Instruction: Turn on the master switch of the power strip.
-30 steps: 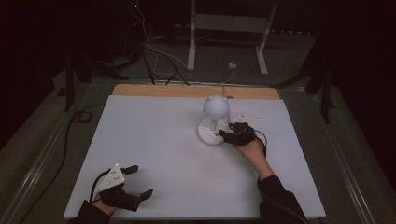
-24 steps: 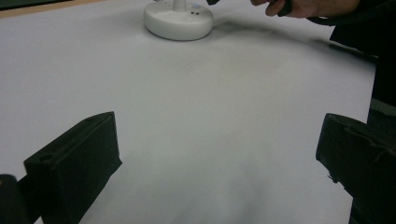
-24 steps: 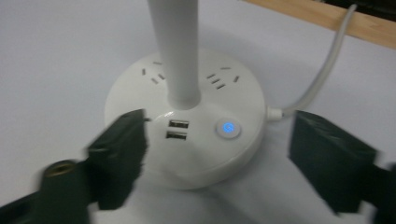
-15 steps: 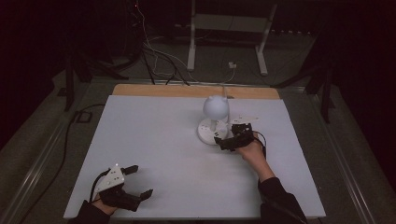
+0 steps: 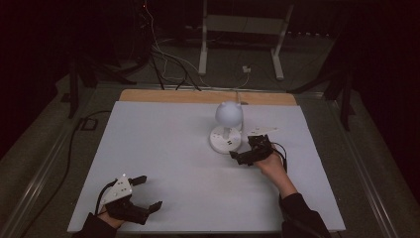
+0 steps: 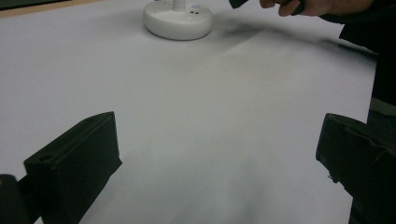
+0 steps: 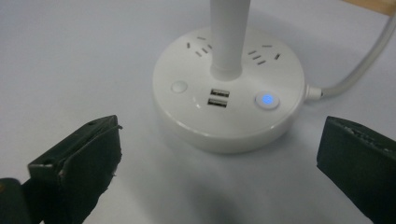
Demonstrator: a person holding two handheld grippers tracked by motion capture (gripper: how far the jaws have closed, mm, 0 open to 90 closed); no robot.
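Observation:
A white desk lamp [image 5: 229, 113] with a round globe head stands right of the middle of the white table. Its round base [image 7: 229, 102] carries sockets, two USB ports, a plain button and a button [image 7: 266, 100] glowing blue. My right gripper [image 5: 243, 149] sits just right of and in front of the base [image 5: 225, 140], pointing at it. Its jaws [image 7: 219, 144] have just been opening and stand open wide, with nothing between them and clear of the base. My left gripper [image 5: 151, 191] rests open at the front left, far from the lamp base [image 6: 177, 21].
The lamp's white cable [image 7: 364, 60] leaves the base at the right and runs toward the far wooden table edge [image 5: 208, 96]. The white sheet [image 5: 163, 144] covers most of the table. A metal stand [image 5: 242, 44] and loose cables lie on the floor beyond.
My right gripper has drawn back a little from the lamp base toward the front, and its jaws have spread wider. The left gripper and the lamp have stayed put.

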